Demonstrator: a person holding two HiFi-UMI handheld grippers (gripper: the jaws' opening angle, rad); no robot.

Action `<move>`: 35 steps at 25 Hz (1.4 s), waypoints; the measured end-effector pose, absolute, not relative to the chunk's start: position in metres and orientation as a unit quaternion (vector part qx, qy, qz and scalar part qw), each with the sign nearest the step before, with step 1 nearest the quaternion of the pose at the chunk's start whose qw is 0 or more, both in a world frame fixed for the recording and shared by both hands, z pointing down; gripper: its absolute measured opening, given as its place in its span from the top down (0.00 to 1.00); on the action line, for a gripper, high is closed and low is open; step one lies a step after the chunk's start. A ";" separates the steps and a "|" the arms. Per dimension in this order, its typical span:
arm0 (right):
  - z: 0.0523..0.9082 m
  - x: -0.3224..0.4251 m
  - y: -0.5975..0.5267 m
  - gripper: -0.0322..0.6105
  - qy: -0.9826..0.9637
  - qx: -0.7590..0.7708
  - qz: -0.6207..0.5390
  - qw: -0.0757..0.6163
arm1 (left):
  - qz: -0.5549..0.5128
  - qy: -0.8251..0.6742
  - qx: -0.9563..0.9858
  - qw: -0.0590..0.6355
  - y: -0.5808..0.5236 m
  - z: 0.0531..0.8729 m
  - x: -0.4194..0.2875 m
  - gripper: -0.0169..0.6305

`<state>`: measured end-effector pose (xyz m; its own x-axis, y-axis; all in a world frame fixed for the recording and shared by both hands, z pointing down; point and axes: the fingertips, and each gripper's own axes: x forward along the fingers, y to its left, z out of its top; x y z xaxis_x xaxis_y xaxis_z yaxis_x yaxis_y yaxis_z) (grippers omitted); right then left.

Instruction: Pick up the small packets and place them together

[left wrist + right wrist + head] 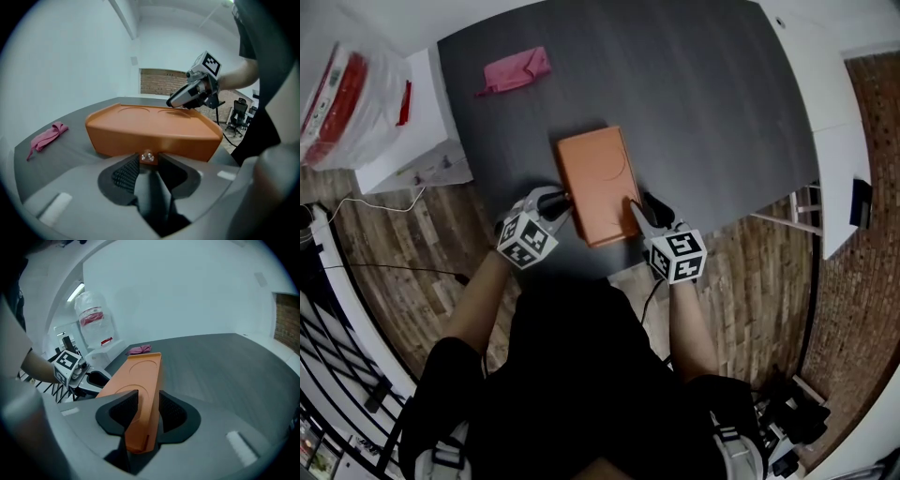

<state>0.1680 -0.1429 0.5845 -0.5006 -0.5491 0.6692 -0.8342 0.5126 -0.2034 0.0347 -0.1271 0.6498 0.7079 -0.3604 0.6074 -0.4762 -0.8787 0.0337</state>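
An orange tray lies flat on the dark table, near its front edge. My left gripper is at the tray's near left side. Its jaws stand slightly apart around a small clear knob on the tray's rim, and I see no pad pressing on it. My right gripper straddles the tray's right rim near the front corner, jaws wide, and I cannot see either pad pressing on it. A pink packet lies at the table's far left.
A clear plastic bag with something red inside sits on a white cabinet left of the table. The table's front edge runs just behind both grippers, with wooden floor below. A cable trails on the floor.
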 end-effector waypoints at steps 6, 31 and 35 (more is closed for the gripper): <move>0.598 0.167 -0.151 0.74 -0.815 0.408 0.308 0.272 | 0.312 -0.224 0.918 0.097 -0.129 0.656 0.037 0.83; 0.611 0.173 -0.159 0.65 -0.781 0.409 0.397 0.255 | 0.313 -0.214 0.918 0.117 -0.125 0.660 0.023 0.87; 0.612 0.175 -0.160 0.64 -0.779 0.416 0.395 0.254 | 0.315 -0.220 0.916 0.120 -0.120 0.662 0.010 0.87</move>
<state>0.1754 -0.1603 0.6116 -0.5251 -0.4475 0.7239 -0.8484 0.3428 -0.4035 0.0097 -0.1199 0.6616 0.7053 -0.3272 0.6289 -0.4785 -0.8743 0.0817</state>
